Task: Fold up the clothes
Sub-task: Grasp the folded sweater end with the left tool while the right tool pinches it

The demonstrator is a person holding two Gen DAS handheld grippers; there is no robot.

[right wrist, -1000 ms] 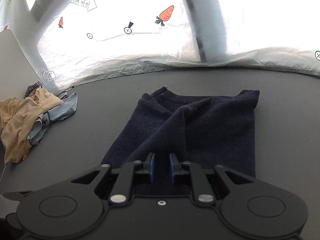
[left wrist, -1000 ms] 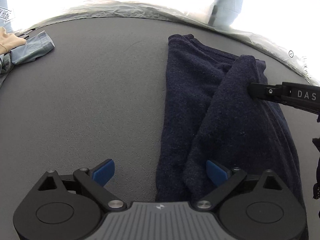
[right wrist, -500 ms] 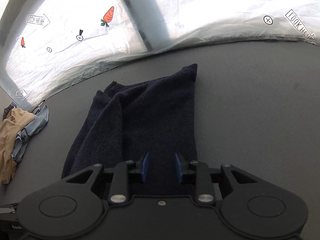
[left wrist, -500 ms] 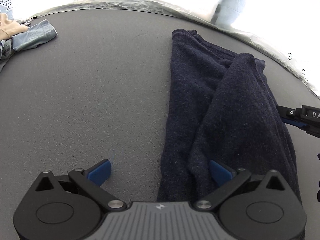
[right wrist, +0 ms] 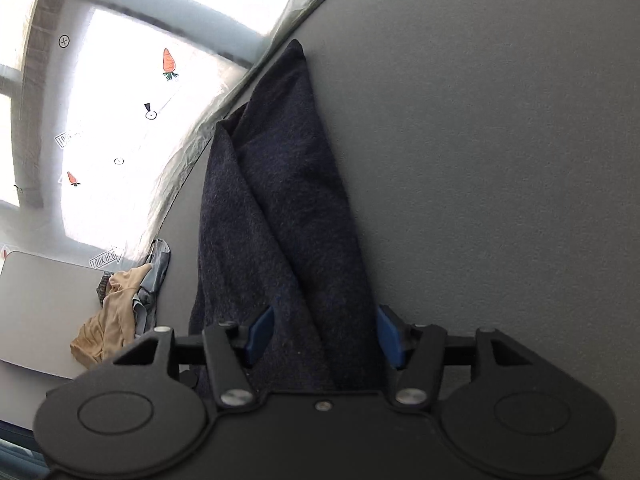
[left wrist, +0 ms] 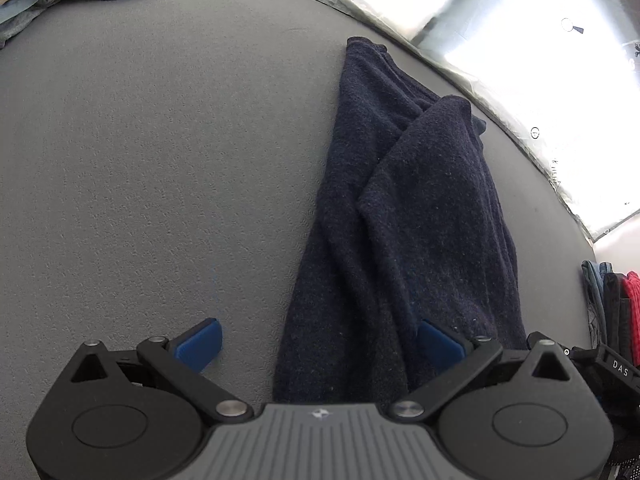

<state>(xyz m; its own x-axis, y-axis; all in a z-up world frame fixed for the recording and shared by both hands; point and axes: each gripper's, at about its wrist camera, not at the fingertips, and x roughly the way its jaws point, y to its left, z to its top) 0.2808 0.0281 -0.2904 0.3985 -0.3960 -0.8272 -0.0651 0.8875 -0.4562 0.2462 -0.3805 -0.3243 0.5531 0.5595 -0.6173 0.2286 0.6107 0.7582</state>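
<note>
The navy sweater [left wrist: 420,216] is lying on the grey table [left wrist: 160,160] as a long narrow strip, folded lengthwise with one panel lapped diagonally over the other; its far end is reaching almost to the table's back edge, and its near end is sitting at both grippers. A second ago the right gripper [right wrist: 322,332] was pinching the overlapped panel with its pads nearly together; now its blue pads are standing wide apart, one on each side of the strip's near end, so it has let go and swung round to face along the length of the garment. That is suggesting the lengthwise fold is finished and the person is lining up for a crosswise fold, near end toward far end.

The left gripper [left wrist: 320,344] is also spread wide and gripping nothing: its left pad is over bare table, its right pad is lying on the cloth near the strip's near end. It has shifted little, though the sweater is now running more diagonally across its view than before.

The fabric is looking thick, fuzzy and matte, with soft rounded ridges rather than sharp creases, so it is likely going to hold a loose fold.

Farther out, a small heap of tan and pale blue clothes [right wrist: 120,304] is waiting at the table's edge, and a stack of folded clothes [left wrist: 612,308] is showing at the right of the left view.
</note>
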